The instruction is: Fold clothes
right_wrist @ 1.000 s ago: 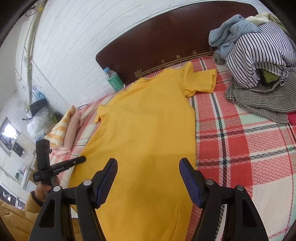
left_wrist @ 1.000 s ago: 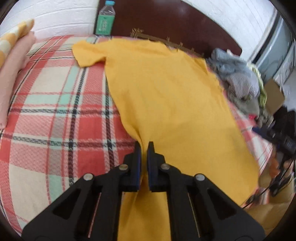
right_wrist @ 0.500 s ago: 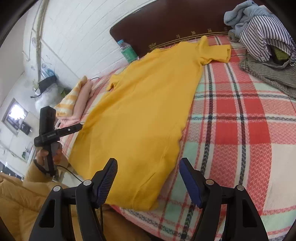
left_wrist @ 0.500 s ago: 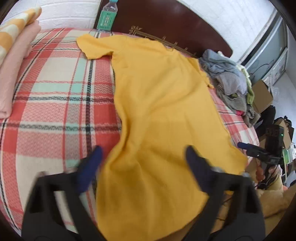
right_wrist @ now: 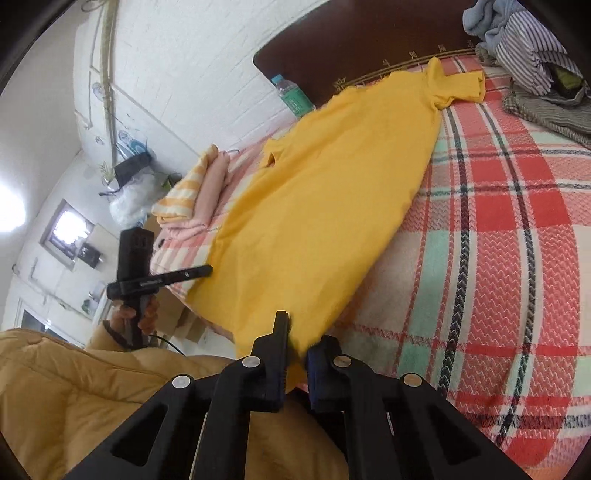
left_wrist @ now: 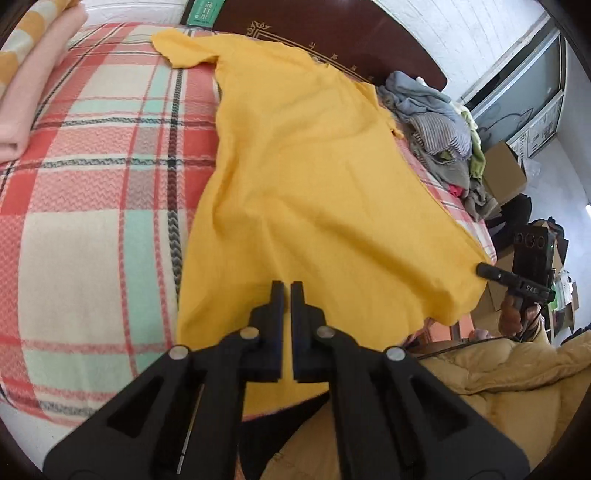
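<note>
From the left wrist camera, the left black two-finger gripper (left_wrist: 287,291) has its fingers drawn close with only a thin slit between them, over the lower part of the plain yellow short-sleeved T-shirt (left_wrist: 314,177); whether cloth is pinched in that slit cannot be told. The shirt lies spread along the red, cream and mint plaid bedspread (left_wrist: 92,177), collar end toward the dark brown wooden headboard (left_wrist: 332,33), hem hanging over the near edge of the bed. A heap of grey and striped unfolded clothes (left_wrist: 439,129) sits at the shirt's far right side. Folded pink and yellow-striped towels (left_wrist: 33,62) lie at the far left. The right gripper (left_wrist: 517,284) shows at the shirt's right hem corner.

From the right wrist camera, the right gripper (right_wrist: 295,332) is nearly closed, with a fold of the yellow shirt (right_wrist: 332,206) hem caught between its fingers. The left gripper (right_wrist: 159,280), held in a hand (right_wrist: 136,317), sits at the opposite hem corner. A clear plastic water bottle with a green label (right_wrist: 293,96) stands against the headboard (right_wrist: 369,40). A tan puffer jacket sleeve (right_wrist: 74,398) fills the lower left.
</note>
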